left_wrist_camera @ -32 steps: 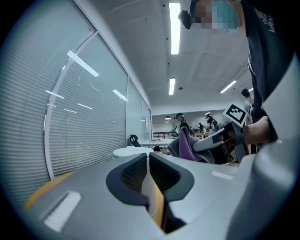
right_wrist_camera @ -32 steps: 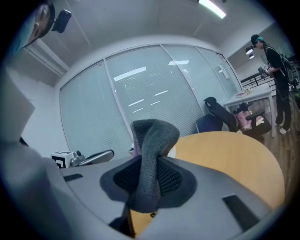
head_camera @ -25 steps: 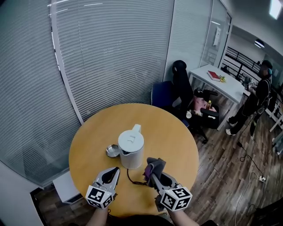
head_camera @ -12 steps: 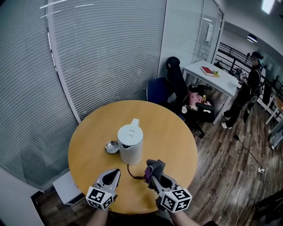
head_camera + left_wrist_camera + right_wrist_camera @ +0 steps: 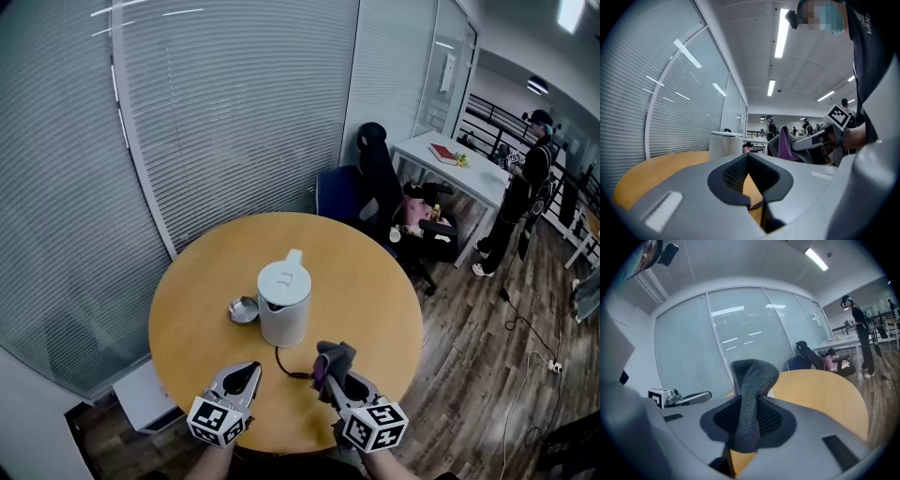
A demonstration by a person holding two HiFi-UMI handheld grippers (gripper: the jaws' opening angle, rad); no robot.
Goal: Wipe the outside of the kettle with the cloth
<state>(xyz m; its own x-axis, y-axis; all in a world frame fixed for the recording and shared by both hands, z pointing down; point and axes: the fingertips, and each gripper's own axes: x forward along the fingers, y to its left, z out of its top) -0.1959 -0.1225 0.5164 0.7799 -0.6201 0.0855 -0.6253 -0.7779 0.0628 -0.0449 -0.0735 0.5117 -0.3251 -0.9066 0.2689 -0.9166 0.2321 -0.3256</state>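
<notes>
White kettle upright near middle of round wooden table, lid on. Small metal dish just left of it, black cord trailing from base toward near edge. Right gripper near-right of kettle, clenched on grey cloth, purple side showing, cloth bunched above jaws and apart from kettle. Left gripper near-left of kettle, jaws pressed together on nothing, not touching kettle. Person standing far right by white desk
</notes>
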